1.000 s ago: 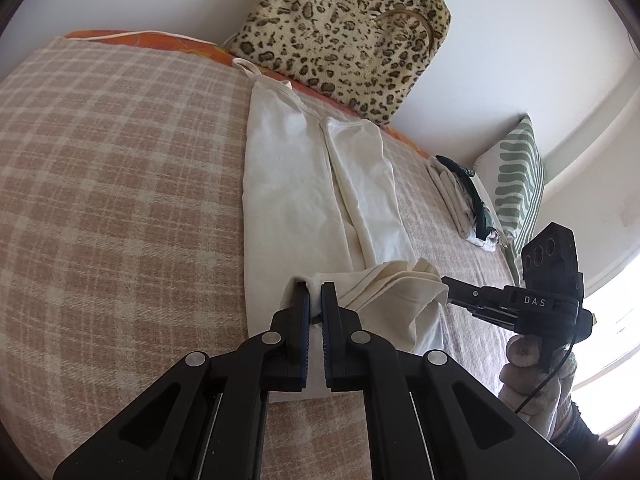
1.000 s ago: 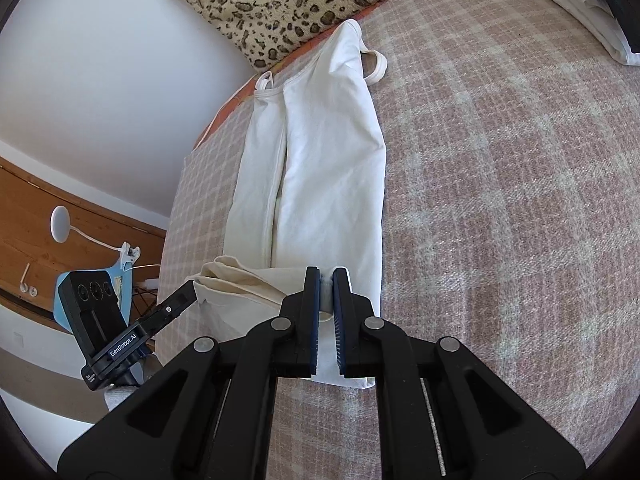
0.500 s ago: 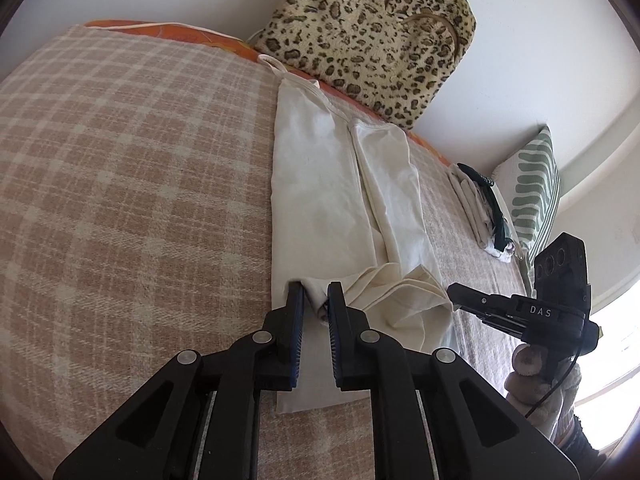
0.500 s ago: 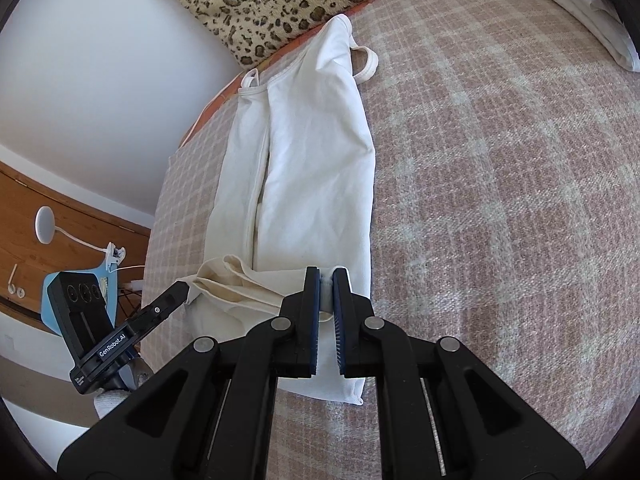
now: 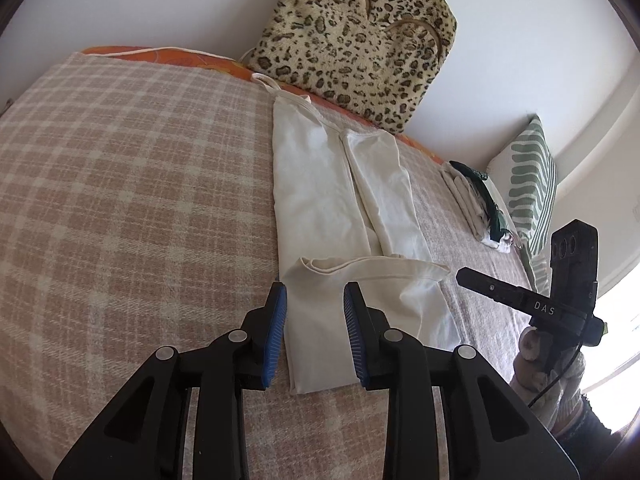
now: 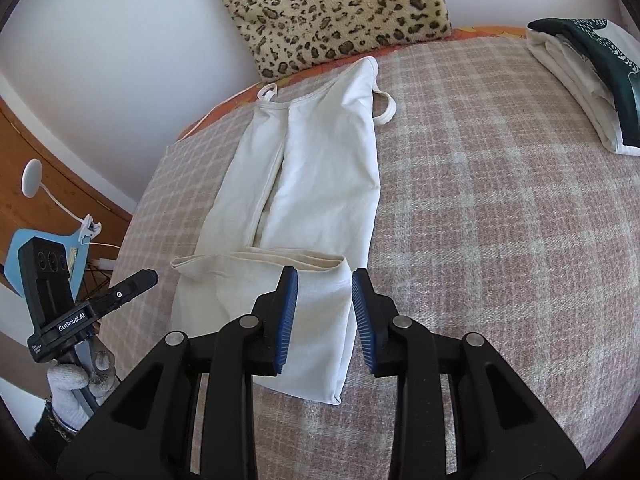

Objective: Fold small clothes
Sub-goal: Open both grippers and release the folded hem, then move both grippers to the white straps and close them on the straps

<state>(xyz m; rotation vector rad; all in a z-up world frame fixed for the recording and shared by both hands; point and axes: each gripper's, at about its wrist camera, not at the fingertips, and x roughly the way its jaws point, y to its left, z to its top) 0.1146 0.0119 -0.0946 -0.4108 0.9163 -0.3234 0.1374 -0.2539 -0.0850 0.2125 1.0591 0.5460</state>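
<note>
A cream strappy top (image 5: 320, 184) lies lengthwise on the checked bedspread (image 5: 120, 200), its sides folded inward and its bottom hem folded up over itself (image 5: 360, 304). My left gripper (image 5: 314, 292) is open and empty, just above the left corner of the folded-up part. My right gripper (image 6: 324, 280) is open and empty above the right corner of that fold (image 6: 280, 304); the top's straps (image 6: 384, 112) lie at the far end. Each gripper shows in the other's view, the right one (image 5: 520, 296) and the left one (image 6: 112, 296).
A leopard-print cushion (image 5: 352, 40) leans on the wall behind the top. A stack of folded clothes (image 6: 580, 80) lies to the right, next to a green-patterned pillow (image 5: 528, 192). A wooden nightstand with a white lamp (image 6: 32, 176) stands left of the bed.
Both grippers were shut on the top's hem, carried it up over the garment, and have now opened and let it go. The hem lies flat, folded over.
</note>
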